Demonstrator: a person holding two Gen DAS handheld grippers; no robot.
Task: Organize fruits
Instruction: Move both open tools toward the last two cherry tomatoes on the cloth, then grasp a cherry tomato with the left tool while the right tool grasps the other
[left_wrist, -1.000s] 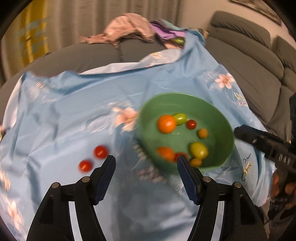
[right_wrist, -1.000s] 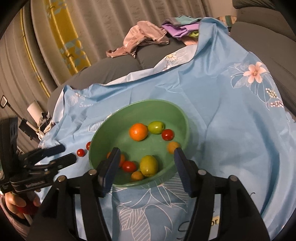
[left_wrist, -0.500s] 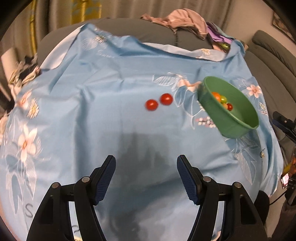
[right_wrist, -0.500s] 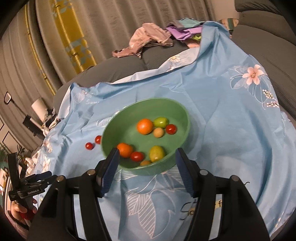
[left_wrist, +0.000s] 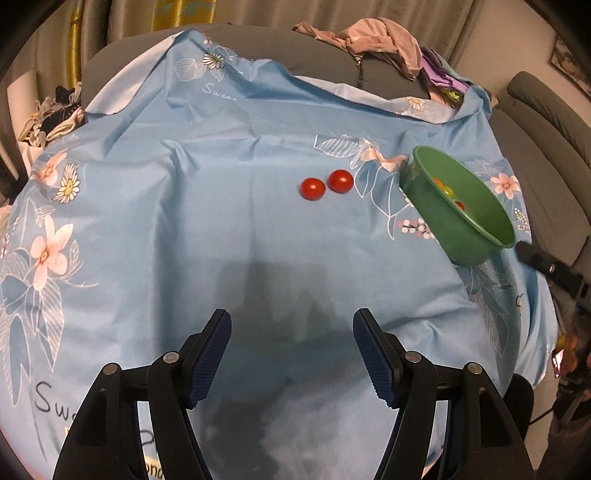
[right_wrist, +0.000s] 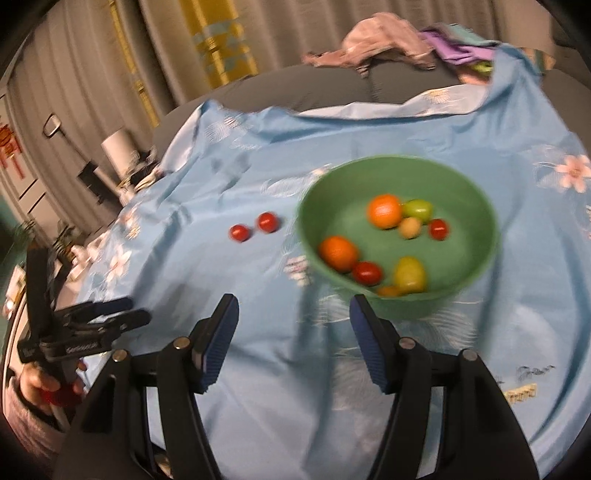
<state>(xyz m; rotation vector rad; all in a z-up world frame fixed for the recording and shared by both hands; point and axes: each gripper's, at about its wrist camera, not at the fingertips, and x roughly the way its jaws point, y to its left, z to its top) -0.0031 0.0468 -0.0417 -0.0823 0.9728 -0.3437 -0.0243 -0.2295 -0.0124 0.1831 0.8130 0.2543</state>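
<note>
Two tomatoes (left_wrist: 313, 188) (left_wrist: 340, 181) lie side by side on the cloth (left_wrist: 184, 221), just beside the bowl (left_wrist: 476, 236) (most fruit already inside). Left hand-held gripper (left_wrist: 291, 354) and right hand-held gripper (right_wrist: 293, 341) are both spread, empty. Next, likely: reach forward, pinch one tomato gently.

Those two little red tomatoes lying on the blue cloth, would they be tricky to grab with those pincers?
Probably a bit. The two red tomatoes are small, round and glossy, so they would likely roll if nudged and could slip from the left gripper, whose jaws stand wide open. They look soft-skinned, so a hard squeeze might burst them. The wrinkled blue cloth may slow rolling somewhat.
</note>
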